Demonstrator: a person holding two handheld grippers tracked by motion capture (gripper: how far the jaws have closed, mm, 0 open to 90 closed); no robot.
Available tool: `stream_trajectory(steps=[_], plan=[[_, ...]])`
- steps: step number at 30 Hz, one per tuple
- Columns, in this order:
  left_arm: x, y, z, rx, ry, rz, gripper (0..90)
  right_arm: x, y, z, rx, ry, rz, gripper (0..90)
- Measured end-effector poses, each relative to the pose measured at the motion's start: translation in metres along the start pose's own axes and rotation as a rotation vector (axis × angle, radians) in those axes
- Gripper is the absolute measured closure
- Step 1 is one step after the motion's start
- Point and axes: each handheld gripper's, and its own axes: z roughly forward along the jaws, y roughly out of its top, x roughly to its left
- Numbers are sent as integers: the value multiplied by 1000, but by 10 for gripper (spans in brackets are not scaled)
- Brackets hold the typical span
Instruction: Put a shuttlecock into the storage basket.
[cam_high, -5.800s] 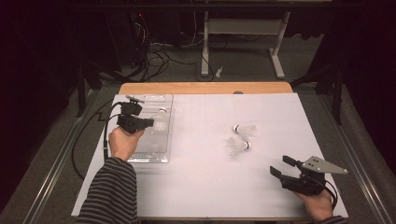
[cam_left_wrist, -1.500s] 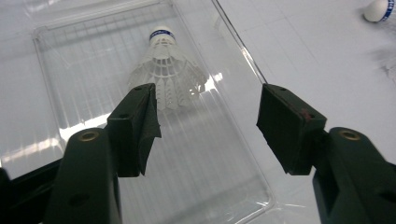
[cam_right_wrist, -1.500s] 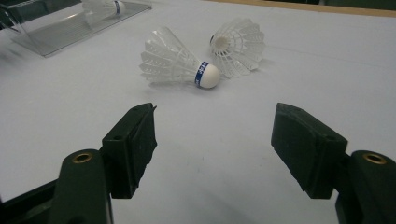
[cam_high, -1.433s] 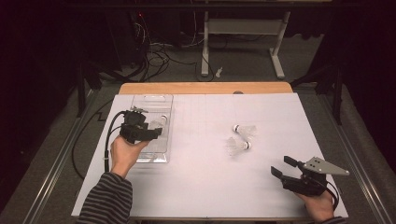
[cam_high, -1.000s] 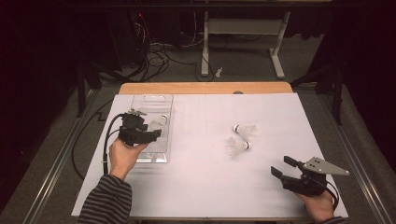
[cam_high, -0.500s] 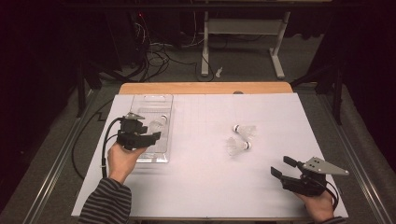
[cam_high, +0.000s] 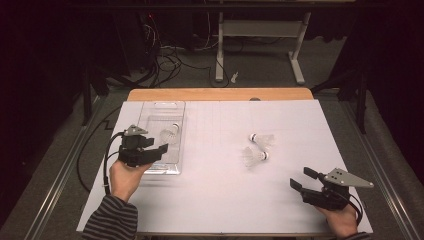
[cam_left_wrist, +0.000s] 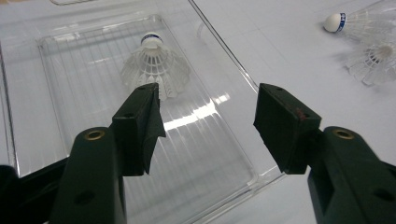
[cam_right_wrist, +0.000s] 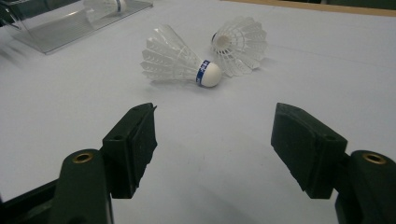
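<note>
The left gripper (cam_high: 159, 146) is held above the near end of a clear plastic tray (cam_high: 150, 168) at the left side of the table (cam_high: 210, 200). Its jaws stand wide apart and nothing is between them. In the tray stands one shuttlecock (cam_left_wrist: 154, 67), upright on its feathers with the cork tip up, a little beyond the jaws in the left gripper view.

The right gripper (cam_high: 298, 178) is low at the near right corner of the table, in the person's right hand (cam_high: 342, 222). Its jaws are also wide apart and empty. Two more shuttlecocks lie on the white surface well ahead of it, in the middle of the table: the nearer shuttlecock (cam_right_wrist: 180, 61) on its side with its cork tip toward the right in the right gripper view, the farther shuttlecock (cam_right_wrist: 240, 44) just behind it, the two almost touching. Both are well apart from the tray.
</note>
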Motion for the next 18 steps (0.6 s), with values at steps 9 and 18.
stream_trajectory(steps=[9, 18], plan=[[-5, -5, -4, -16, -10, 10, 424, 0, 0, 0, 0, 0, -1, 314], [-8, -12, -7, -29, -16, 14, 423, 0, 0, 0, 0, 0, -1, 314]])
